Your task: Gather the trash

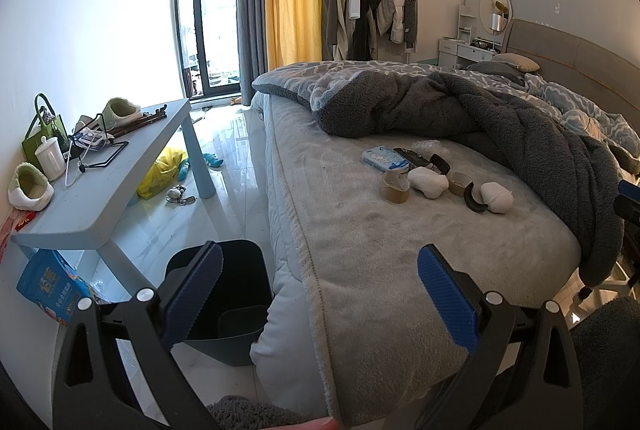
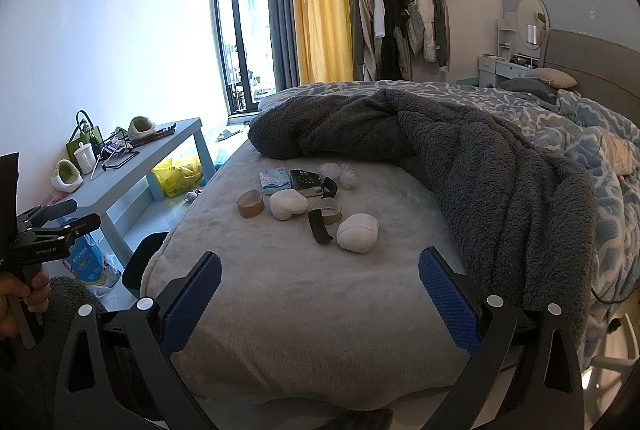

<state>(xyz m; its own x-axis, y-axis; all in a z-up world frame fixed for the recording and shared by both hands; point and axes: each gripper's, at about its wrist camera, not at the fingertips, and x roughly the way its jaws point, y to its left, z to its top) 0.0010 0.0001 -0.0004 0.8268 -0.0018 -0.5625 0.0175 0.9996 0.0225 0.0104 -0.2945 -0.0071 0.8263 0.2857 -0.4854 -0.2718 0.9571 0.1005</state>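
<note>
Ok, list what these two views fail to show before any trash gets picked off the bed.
- Dark bin: its inside is blocked by the left gripper finger in the left wrist view; the bed edge hides most of it in the right wrist view.
- Black packet: print too small to read.
- Clear wrappers: their count is unclear, see-through and tiny.
- Blue pack under the table: partly cut off by the tabletop.

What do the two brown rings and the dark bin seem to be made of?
The brown rings look like matte cardboard, probably empty tape cores: thin tan walls, hollow centres. The dark bin beside the bed looks like smooth moulded plastic with a faint sheen.
</note>
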